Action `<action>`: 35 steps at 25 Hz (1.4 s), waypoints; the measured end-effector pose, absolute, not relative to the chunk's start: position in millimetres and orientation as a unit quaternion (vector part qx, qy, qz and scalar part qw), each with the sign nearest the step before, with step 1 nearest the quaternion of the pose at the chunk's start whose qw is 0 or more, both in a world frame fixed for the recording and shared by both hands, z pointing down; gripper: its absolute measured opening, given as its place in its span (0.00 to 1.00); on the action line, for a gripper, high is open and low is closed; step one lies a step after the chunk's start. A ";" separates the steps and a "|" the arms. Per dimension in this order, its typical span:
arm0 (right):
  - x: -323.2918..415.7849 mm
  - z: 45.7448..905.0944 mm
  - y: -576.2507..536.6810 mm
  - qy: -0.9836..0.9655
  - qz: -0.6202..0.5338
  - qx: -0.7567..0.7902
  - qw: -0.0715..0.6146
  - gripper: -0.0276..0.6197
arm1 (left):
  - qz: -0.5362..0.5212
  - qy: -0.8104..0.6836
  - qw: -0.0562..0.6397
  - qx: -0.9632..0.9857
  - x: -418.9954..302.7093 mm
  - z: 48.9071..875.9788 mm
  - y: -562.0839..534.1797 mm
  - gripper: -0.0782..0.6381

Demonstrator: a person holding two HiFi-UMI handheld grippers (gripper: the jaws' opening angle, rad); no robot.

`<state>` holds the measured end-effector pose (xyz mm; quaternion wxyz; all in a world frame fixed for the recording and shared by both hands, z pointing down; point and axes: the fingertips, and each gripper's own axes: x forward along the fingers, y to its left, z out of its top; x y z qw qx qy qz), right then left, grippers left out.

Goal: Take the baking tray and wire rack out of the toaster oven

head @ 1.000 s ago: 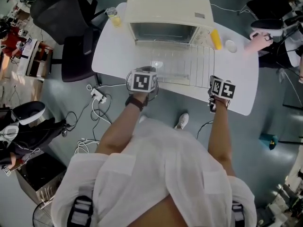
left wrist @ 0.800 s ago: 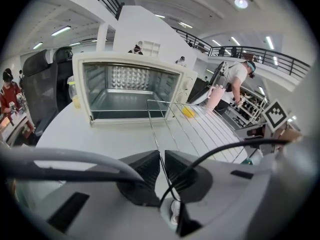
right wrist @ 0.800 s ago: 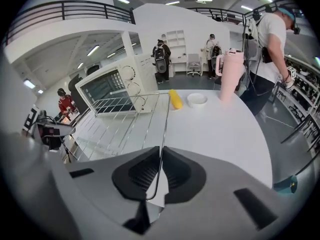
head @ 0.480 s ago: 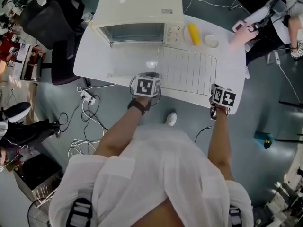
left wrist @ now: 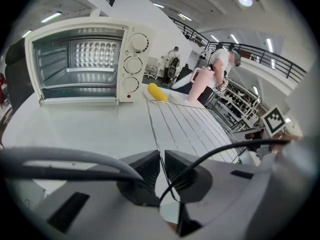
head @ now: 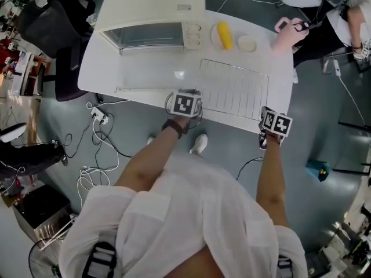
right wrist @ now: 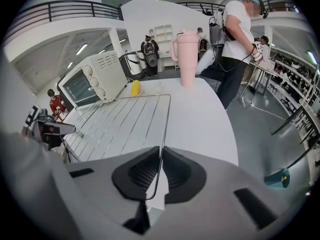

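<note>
The wire rack [head: 235, 88] lies level just over the white table [head: 145, 77], to the right of the cream toaster oven [head: 153, 16]. My left gripper [head: 188, 100] is shut on the rack's near left corner, whose rim wire runs between the pads [left wrist: 161, 164]. The right gripper [head: 274, 120] is shut on the near right corner [right wrist: 161, 159]. The oven [left wrist: 80, 59] has its door open and lying flat. I cannot make out the baking tray inside the oven.
A yellow object [head: 224, 35] and a small white dish [head: 247, 43] sit behind the rack. A pink tumbler [right wrist: 186, 59] stands at the table's far right, with a person beside it. A black chair [head: 46, 22] and floor cables [head: 101, 117] are at the left.
The wire rack has moved from in front of the oven's mouth to the right, over the table. Both grippers went with it, still shut on its near corners.
</note>
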<state>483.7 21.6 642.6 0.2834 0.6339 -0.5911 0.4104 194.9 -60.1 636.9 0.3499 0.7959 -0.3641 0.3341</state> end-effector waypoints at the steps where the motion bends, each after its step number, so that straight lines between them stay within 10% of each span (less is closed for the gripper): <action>1: 487.6 645.8 22.2 -0.591 0.412 0.634 0.282 0.08 | 0.333 -0.363 0.354 0.795 198.8 639.9 -59.9 0.15; 35: 492.5 726.7 43.2 -0.567 0.469 0.612 0.290 0.08 | 0.401 -0.372 0.368 0.752 201.4 723.0 -50.2 0.15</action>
